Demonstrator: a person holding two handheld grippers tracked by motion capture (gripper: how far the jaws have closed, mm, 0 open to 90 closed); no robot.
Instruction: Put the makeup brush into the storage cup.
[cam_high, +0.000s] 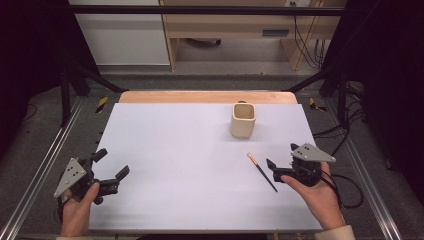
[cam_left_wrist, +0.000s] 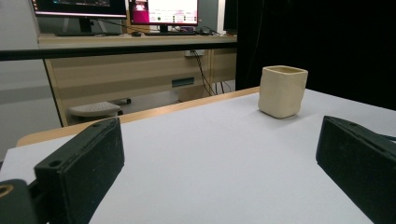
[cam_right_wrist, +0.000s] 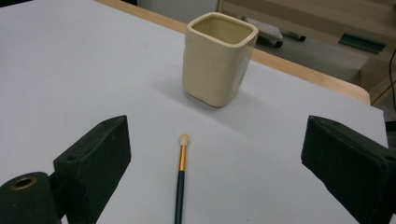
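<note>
Your left hand-held gripper (cam_high: 111, 165) sits at the near left edge of the white surface (cam_high: 175, 165), its jaws spread wide with nothing between them. Your right hand-held gripper (cam_high: 281, 161) is at the near right, jaws also standing wide and gripping nothing; in the right gripper view the pads (cam_right_wrist: 93, 163) flank the brush without touching it. The brush (cam_high: 261, 171) lies flat on the surface just beside that gripper, its dark handle toward you and its pale tip pointing away toward the cup. Farther back, the cream square-mouthed cup (cam_high: 243, 120) stands upright, apart from the brush, near the surface's wooden far edge (cam_high: 200, 96).
</note>
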